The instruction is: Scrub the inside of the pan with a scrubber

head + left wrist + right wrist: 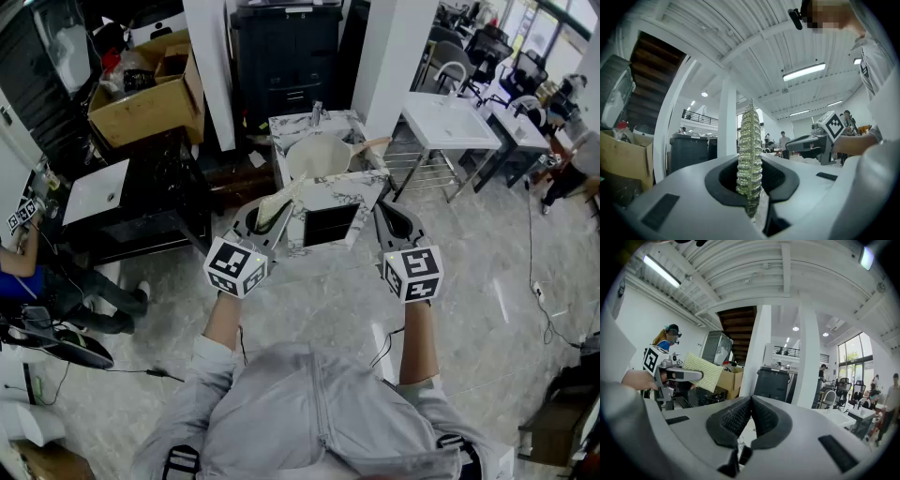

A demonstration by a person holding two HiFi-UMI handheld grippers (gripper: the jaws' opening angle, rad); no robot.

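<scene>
Left gripper view, pale green woven scrubber pinched in left gripper jaws, right gripper closed, empty

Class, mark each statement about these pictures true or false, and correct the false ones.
1. The left gripper holds the scrubber between its jaws. True.
2. The right gripper grips the pan's handle. False: its jaws are together on nothing, away from the pan.
3. The scrubber is inside the pan. False: it is held in the air, short of the pan.
4. The pan sits on top of the marble-patterned unit. True.
</scene>
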